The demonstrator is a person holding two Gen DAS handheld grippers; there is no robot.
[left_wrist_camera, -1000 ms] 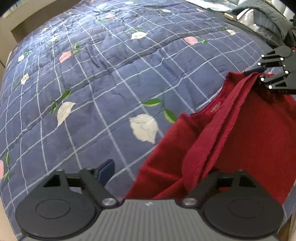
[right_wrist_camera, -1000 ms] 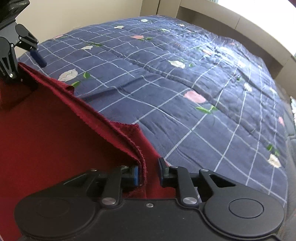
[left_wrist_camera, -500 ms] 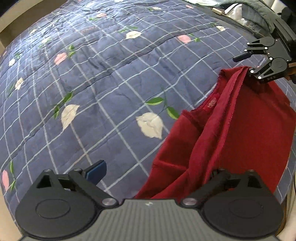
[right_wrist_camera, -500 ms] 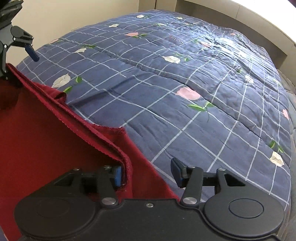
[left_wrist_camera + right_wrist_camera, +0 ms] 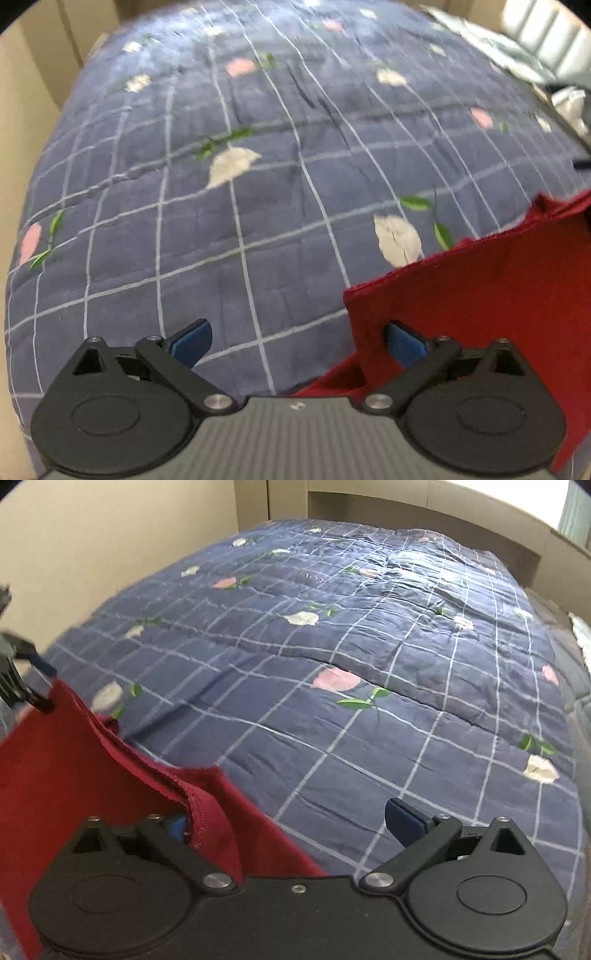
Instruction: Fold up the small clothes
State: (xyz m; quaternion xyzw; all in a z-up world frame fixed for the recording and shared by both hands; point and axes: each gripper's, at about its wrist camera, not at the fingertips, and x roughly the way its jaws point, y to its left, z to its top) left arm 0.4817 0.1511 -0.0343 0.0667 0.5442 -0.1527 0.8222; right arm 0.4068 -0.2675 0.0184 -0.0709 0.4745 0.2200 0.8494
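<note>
A dark red garment (image 5: 480, 295) lies on the blue quilt at the lower right of the left wrist view. In the right wrist view it (image 5: 74, 768) fills the lower left. My left gripper (image 5: 297, 341) is open; its right finger (image 5: 402, 341) rests over the garment's left corner and grips nothing. My right gripper (image 5: 284, 821) is open wide; the garment's folded hem drapes against its left finger (image 5: 175, 827). The left gripper's fingers (image 5: 22, 686) show at the far left of the right wrist view, at the garment's far corner.
The blue checked quilt with leaf and flower print (image 5: 258, 184) covers the bed. Pillows and crumpled bedding (image 5: 535, 55) lie at the far right. A beige wall (image 5: 92, 535) and a headboard ledge (image 5: 443, 506) border the bed.
Both grippers have opened and let go of the garment. The raised red edge has dropped and now lies flatter on the quilt. The left gripper has swung left.
</note>
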